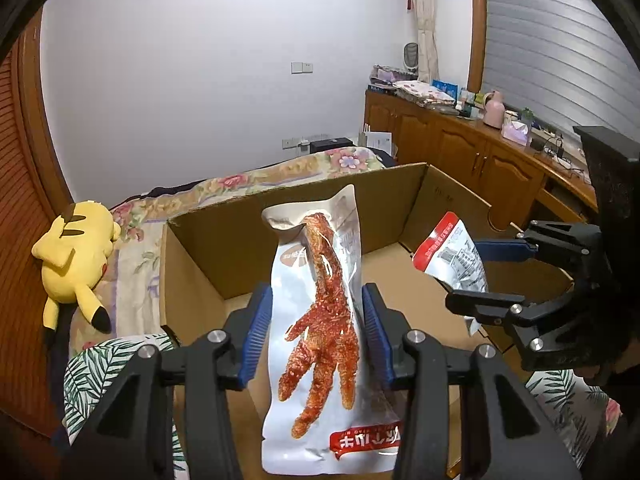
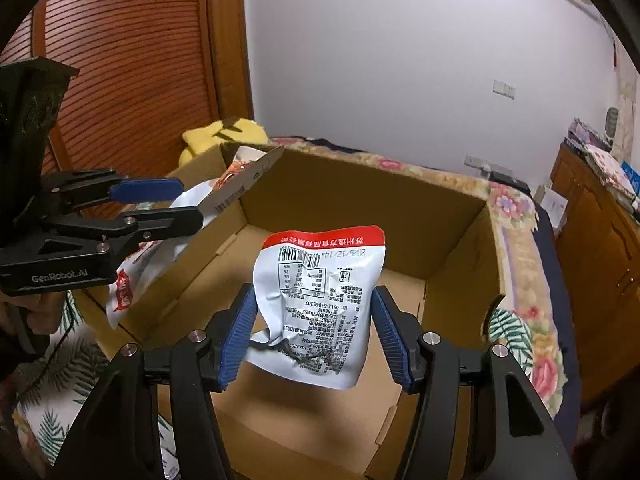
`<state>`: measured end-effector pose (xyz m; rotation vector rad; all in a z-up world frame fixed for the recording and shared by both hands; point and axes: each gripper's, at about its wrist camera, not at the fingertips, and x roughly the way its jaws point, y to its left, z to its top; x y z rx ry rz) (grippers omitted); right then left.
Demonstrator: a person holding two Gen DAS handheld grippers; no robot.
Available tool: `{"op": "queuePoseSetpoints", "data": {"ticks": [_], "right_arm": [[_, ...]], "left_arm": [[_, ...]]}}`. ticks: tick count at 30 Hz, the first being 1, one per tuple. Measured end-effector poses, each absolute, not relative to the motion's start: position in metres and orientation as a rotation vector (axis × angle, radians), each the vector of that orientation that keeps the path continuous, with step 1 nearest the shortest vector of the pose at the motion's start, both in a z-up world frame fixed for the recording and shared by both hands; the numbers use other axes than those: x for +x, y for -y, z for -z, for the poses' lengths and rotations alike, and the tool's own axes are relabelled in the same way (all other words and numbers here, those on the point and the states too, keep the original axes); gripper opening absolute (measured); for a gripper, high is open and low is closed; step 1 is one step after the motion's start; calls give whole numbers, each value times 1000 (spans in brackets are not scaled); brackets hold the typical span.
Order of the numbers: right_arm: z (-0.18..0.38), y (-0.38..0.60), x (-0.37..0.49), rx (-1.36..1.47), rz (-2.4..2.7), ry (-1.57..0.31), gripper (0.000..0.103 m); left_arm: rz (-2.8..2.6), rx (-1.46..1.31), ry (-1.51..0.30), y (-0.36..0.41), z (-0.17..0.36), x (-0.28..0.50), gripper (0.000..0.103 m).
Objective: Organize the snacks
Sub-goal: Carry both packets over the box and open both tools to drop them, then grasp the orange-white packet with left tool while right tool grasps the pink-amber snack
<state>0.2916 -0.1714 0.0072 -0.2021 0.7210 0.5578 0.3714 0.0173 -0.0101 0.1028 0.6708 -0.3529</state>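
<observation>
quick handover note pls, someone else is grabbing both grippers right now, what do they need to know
Left gripper: shut on the chicken-foot snack pouch, held above the open cardboard box.
Right gripper: shut on the white, red-topped snack pouch, printed back toward the camera, also over the box.
Done: both pouches picked up and brought over the box.
Left: lower and release both; the visible box floor is bare.

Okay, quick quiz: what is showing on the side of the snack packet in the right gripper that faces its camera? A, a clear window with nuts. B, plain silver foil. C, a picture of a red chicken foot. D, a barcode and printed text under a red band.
D: the packet between the right gripper pads shows a barcode, a table and small print under a red band.
</observation>
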Motion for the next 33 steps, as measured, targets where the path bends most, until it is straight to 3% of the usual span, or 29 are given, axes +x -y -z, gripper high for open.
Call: {"op": "queuePoseSetpoints", "data": {"ticks": [7,15,19,33], "right_arm": [[4,174,294,-189,-552,-752,62],[4,178,286,-181,-554,-764,65],[-9,188,271,-162,-555,-756,65],[-47,224,194,-113,-532,-722,65]], "left_arm": [[337,104,-680,-17,9,371,57],[346,125,-714,-12,10,372,61],[336,123,-702,-11,-3,372,68],[404,108,-637,-13,-55,298,69]]}}
